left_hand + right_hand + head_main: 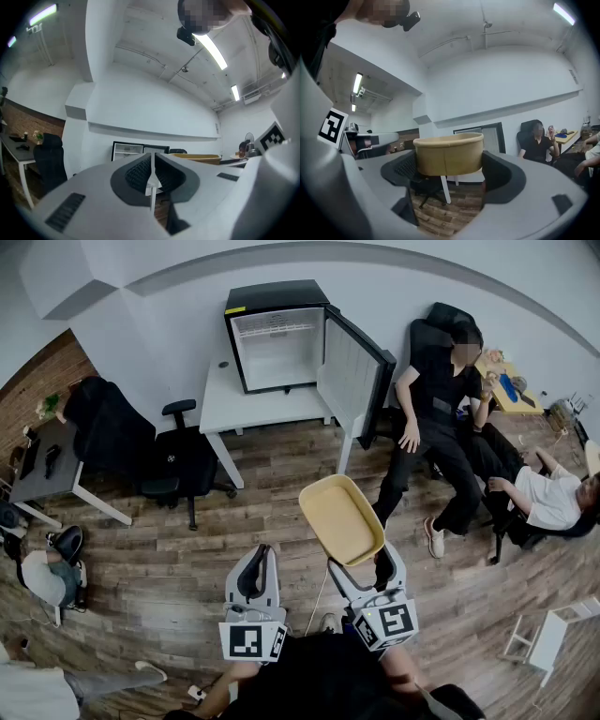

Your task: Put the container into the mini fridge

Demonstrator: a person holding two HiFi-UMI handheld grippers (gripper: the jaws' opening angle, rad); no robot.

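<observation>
While I am standing on the wood-plank floor [281, 474], I am holding the tan, round-cornered paper container [340, 518] in my right gripper [361, 568]. Its jaws are spreading wide and pressing on the container's two sides, and the container's open top is facing up and slightly away from me. My left gripper [255, 573] is hanging just beside the right one, its jaws closed together with nothing between them. The container is riding in the air, well apart from the black mini fridge [277, 334]. That fridge is sitting on a white table [225, 404] against the wall, and its door [354, 371] is standing open to the right, showing a white inside. Two people are sitting to the right of the fridge.
</observation>
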